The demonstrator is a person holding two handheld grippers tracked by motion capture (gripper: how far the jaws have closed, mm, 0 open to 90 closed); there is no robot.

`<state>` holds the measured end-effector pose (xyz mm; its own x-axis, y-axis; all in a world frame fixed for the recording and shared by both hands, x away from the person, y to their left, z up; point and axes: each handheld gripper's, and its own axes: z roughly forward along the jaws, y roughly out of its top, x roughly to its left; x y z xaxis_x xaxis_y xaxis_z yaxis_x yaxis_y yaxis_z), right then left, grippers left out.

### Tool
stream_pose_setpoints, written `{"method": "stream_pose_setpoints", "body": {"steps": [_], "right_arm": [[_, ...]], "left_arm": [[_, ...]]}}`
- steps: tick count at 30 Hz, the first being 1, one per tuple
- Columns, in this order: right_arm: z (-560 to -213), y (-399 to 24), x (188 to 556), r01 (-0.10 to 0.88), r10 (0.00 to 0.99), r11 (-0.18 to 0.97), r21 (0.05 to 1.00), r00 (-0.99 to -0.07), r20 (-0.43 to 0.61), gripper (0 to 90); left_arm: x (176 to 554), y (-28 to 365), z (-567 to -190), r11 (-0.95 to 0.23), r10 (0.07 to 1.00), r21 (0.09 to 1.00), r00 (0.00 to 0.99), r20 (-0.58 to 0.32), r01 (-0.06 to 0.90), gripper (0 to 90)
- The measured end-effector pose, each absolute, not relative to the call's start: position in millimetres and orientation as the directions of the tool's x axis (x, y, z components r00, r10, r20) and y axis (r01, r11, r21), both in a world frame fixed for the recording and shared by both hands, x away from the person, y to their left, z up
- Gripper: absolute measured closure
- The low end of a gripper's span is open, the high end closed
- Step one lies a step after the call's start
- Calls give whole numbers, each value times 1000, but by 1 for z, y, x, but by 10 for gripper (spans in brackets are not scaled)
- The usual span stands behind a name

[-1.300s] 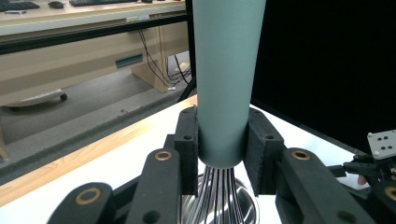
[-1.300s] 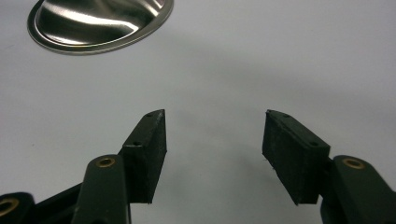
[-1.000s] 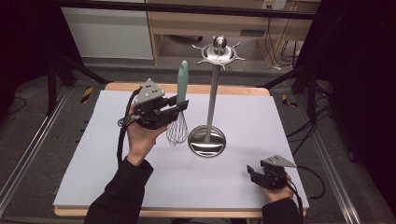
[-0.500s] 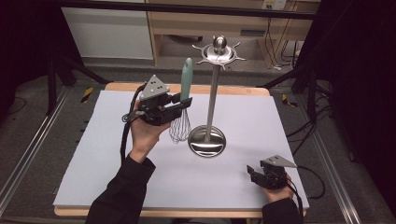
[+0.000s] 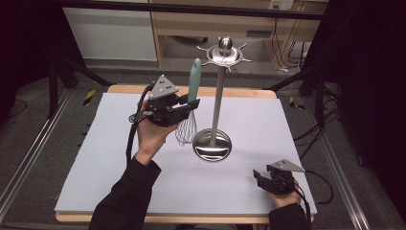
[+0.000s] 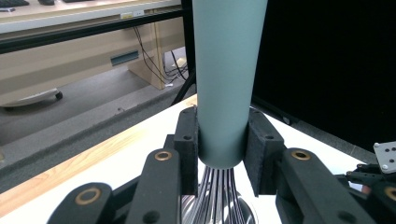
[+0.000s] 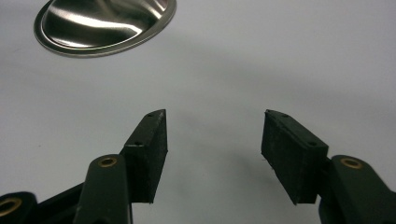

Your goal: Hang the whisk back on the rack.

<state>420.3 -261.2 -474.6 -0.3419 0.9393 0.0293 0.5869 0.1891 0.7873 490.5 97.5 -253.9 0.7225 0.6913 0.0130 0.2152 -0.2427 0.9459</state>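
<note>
High view is showing the whisk (image 5: 190,108) hanging upright in the air above the far-left part of the white table (image 5: 95,182), its teal handle pointing toward twelve o'clock and its wire head pointing down toward six. The left gripper (image 5: 184,106) is clamping it from the nine o'clock side, low on the handle, just above where the wires begin. Left gripper view is confirming this: both black pads (image 6: 187,140) are pressing flat against the handle's (image 6: 224,84) lower end, with the wires fanning out below them.

At about three o'clock from the whisk, near but apart, the steel utensil stand (image 5: 218,96) is rising from its round base (image 5: 212,145); its crown of hooks (image 5: 224,51) is sitting higher than the handle's tip and toward one o'clock from it. As I judge it, the work in hand is hanging the whisk there, and that is depending on this one relation: the long axis is already running parallel to the pole, so the handle's top is needing to go up and across toward the hooks. Whether the tip carries a loop I cannot tell.

Farther out, at five o'clock, the right gripper (image 5: 268,179) is resting low by the table's near-right edge, well apart from the stand. Right gripper view is showing its pads (image 7: 149,149) standing apart with nothing between them, only bare table and the base's rim (image 7: 102,28).
</note>
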Motion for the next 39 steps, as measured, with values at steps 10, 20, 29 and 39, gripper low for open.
{"method": "stream_pose_setpoints", "body": {"steps": [10, 20, 29, 39], "right_arm": [[-474, -261, 420, 587, 938, 186, 788, -345, 35, 413], [-474, -261, 420, 595, 939, 176, 784, -341, 48, 414], [-474, -262, 421, 592, 940, 181, 786, -340, 39, 414], [-474, -261, 420, 594, 939, 180, 784, -341, 43, 415]], "left_arm": [[495, 91, -253, -267, 691, 936, 722, 21, 228, 685], [499, 85, -252, -266, 692, 936, 721, 19, 230, 685], [503, 78, -253, -263, 688, 937, 726, 16, 229, 685], [507, 73, -258, -260, 690, 939, 723, 19, 224, 684]]}}
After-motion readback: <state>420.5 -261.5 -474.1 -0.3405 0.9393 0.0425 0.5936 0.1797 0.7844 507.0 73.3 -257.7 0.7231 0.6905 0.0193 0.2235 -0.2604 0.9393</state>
